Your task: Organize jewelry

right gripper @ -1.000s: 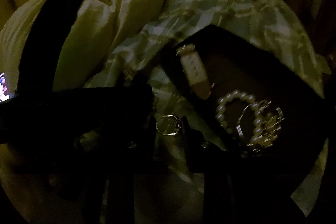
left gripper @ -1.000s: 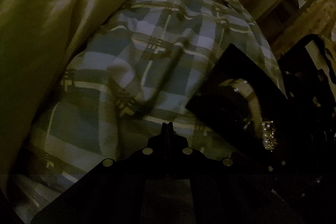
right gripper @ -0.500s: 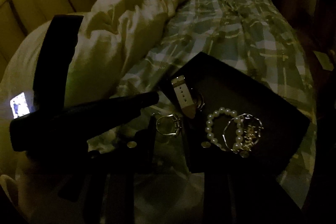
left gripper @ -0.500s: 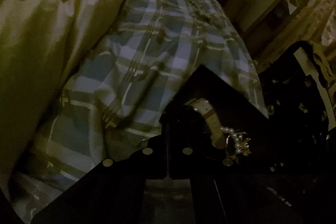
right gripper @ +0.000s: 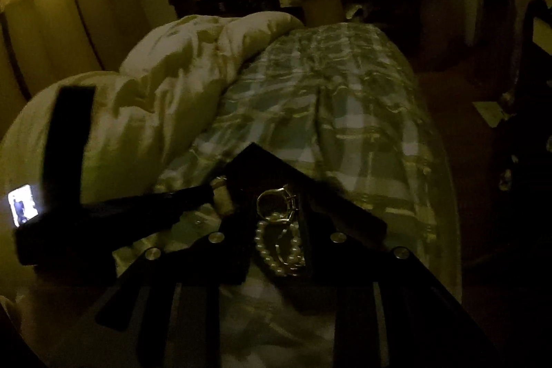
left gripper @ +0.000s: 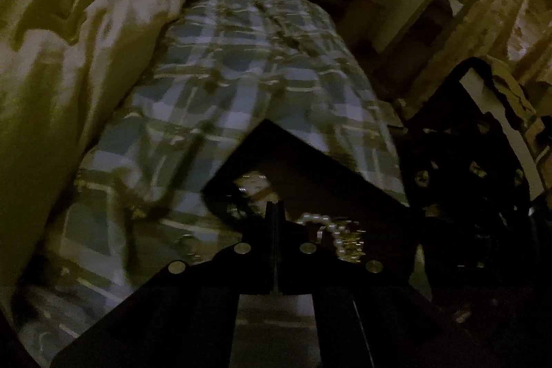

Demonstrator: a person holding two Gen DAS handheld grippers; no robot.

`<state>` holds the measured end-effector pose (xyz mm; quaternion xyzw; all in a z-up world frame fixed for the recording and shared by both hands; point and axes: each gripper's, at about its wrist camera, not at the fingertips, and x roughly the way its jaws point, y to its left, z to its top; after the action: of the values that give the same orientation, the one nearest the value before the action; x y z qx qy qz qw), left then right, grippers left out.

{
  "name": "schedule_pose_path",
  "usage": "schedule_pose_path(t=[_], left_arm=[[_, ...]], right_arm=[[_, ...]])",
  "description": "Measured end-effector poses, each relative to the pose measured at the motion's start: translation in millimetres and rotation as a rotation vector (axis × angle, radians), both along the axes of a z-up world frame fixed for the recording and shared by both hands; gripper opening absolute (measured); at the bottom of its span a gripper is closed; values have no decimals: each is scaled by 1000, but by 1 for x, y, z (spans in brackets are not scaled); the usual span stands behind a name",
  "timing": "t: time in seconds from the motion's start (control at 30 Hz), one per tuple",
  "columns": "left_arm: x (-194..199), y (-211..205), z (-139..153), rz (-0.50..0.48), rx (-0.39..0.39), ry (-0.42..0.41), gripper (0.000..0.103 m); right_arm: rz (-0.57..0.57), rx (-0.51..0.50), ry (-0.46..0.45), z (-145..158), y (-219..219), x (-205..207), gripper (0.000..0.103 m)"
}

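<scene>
Right fingers [right gripper: 241, 230] pinch a thin silver ring [right gripper: 274, 204] above pearls [right gripper: 276, 250]; left fingers [left gripper: 281, 219] closed, empty.

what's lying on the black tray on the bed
A white pearl bracelet, a pale watch strap and a silver bangle, on the flat black tray. Gripper fingers hide its near part.

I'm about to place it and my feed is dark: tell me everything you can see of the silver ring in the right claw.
The silver metal ring is a thin, shiny open band with a small angular setting on its right side; detail is lost in the dim light. It stands roughly upright between the fingers of the right claw, which pinch it. It hangs over the black flat tray, just above the white pearl bracelet. I cannot tell whether it touches the bracelet.
</scene>
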<state>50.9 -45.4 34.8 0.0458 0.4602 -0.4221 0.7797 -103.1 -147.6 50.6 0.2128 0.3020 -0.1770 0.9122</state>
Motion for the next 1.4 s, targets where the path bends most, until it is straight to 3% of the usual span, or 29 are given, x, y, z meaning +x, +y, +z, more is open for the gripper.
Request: schedule_pose_path(t=[0.37, 0.8, 0.9, 0.93, 0.97, 1.0, 1.03, 1.4], left_arm=[[-9, -17, 7, -20, -52, 31, 0], [-3, -24, -5, -4, -41, 84, 1], [-4, -23, -6, -3, -35, 80, 21], [-4, -23, -5, 0, -34, 73, 36], [-5, -21, -3, 3, -37, 59, 42], [-5, -21, -2, 6, -37, 51, 43], [-5, -21, -1, 9, -32, 40, 45], [10, 4, 2, 124, -38, 7, 78]], right_arm=[[-55, 23, 66, -21, -20, 2, 25], [-68, 27, 119, -37, -24, 7, 25], [-71, 20, 127, -39, -23, 9, 26], [-72, 18, 129, -40, -23, 10, 28], [-75, 17, 131, -40, -23, 11, 39], [-85, 15, 127, -40, -23, 10, 53], [-93, 13, 120, -39, -22, 10, 56], [-82, -38, 116, -33, -16, 11, 60]])
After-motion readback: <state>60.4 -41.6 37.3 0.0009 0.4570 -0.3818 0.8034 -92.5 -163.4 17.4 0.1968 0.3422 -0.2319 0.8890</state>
